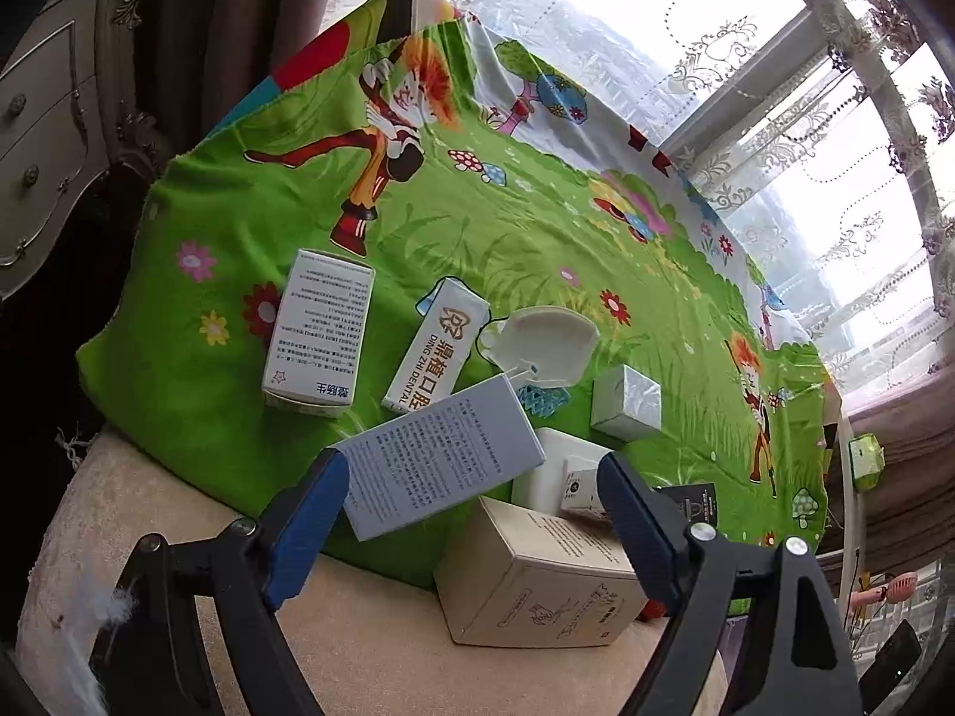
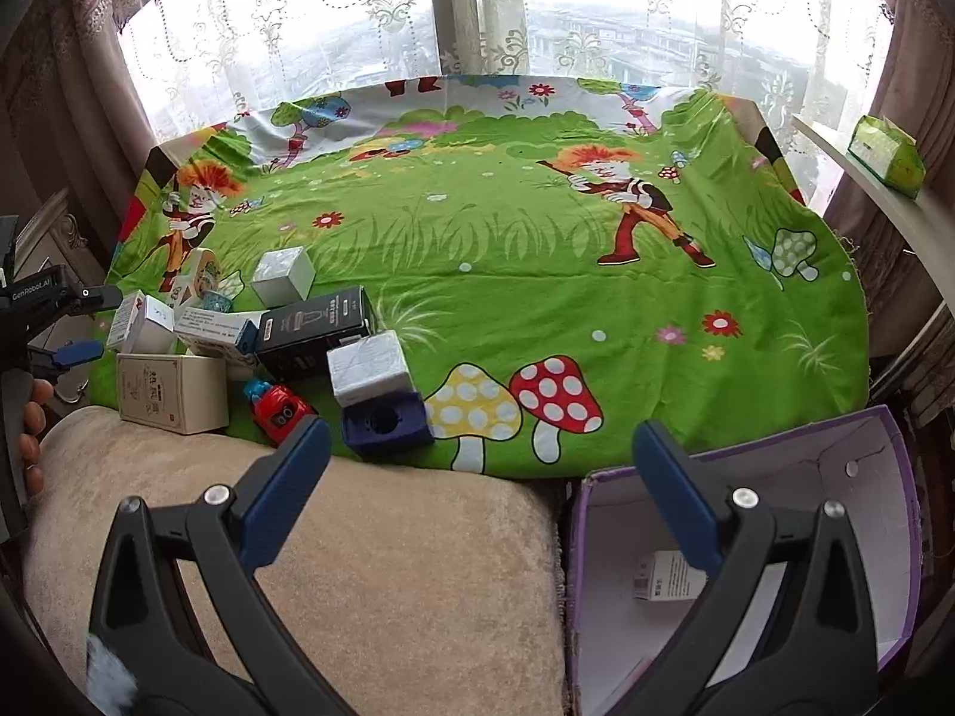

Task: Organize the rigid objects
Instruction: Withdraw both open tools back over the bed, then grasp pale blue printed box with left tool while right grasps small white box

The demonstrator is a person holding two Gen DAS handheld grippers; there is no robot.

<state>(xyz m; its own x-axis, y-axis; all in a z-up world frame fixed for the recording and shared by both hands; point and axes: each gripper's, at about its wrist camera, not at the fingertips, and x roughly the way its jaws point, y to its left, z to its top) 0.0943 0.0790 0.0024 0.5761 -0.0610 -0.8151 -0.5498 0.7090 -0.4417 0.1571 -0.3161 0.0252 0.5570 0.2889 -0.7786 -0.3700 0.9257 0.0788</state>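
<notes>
A bright green cartoon cloth [image 2: 507,274], printed with red-haired figures, mushrooms and flowers, covers the bench in front of a window hung with lace curtains [image 2: 334,18], and a beige plush cushion [image 2: 382,567] lies along its near edge. Beside the cushion, a purple-edged storage box [image 2: 889,477] stands open below the right claw [image 2: 480,456], with one small white carton [image 2: 668,576] lying on its floor; that claw is spread wide over the cushion and grips nothing. The clutter of cartons is bunched at one near corner of the cloth, to the left in the right wrist view. There the left claw [image 1: 474,486] hangs with its jaws wide apart, and a pale blue carton [image 1: 441,453] covered in fine print lies tilted between its pads [image 1: 310,525], close to one pad, though whether it touches cannot be told. Just under it sits a cream box [image 1: 537,585] with a line drawing, half on the cushion. Farther off lie a white carton [image 1: 316,334] with blue lettering, a slim box [image 1: 436,352] marked "DING ZHI DENTAL", a white dish [image 1: 549,346] and a silvery cube [image 1: 627,403]. In the right wrist view a black box [image 2: 316,328], a navy holder [image 2: 388,423] and a red toy [image 2: 277,411] lie near the cloth's edge. "GenRobot.AI" reads on the left claw's body [image 2: 36,292].
</notes>
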